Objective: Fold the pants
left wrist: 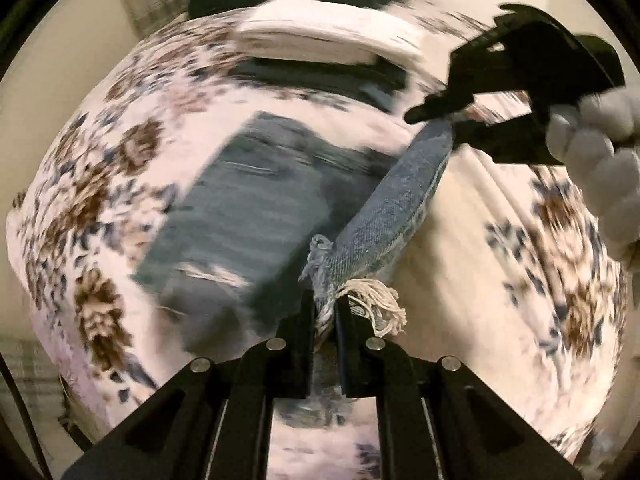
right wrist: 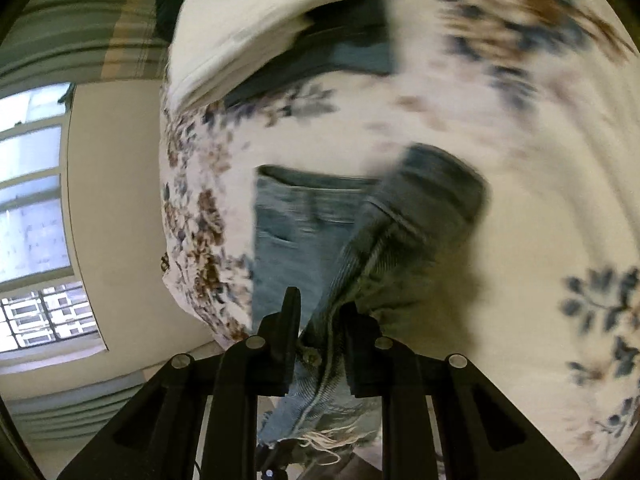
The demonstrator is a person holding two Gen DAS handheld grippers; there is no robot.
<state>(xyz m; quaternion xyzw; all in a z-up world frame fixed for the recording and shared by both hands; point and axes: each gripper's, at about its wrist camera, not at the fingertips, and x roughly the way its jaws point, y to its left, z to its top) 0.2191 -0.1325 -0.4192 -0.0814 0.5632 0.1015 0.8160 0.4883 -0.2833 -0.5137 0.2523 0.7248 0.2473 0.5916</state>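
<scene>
Left wrist view, from left to right. The floral bedspread (left wrist: 96, 184) is filling the field, blurred by motion. The lower part of the jeans (left wrist: 248, 216) is lying flat on it, left of centre. Behind them, a stack of folded clothes (left wrist: 320, 40), white over dark, is sitting near the far edge of the bed. At bottom centre, the left gripper (left wrist: 325, 304) is clenching a frayed hem of the jeans, with white threads (left wrist: 376, 308) spilling out to the right of its fingers. From there a taut band of denim is rising diagonally to the upper right, where the right gripper (left wrist: 448, 120) is pinching its other end. A white-gloved hand (left wrist: 596, 152) is holding that gripper at the right edge.

Right wrist view, from left to right. A window (right wrist: 36, 208) and a pale wall are occupying the left margin. The bedspread (right wrist: 520, 160) is covering the rest, with the folded stack (right wrist: 260, 28) at the top. The jeans (right wrist: 296, 232) are lying at centre, a back pocket showing, while a lifted fold is running down into the right gripper (right wrist: 320, 312). Its fingers are grasping the denim along a seam, with frayed threads hanging below them.
</scene>
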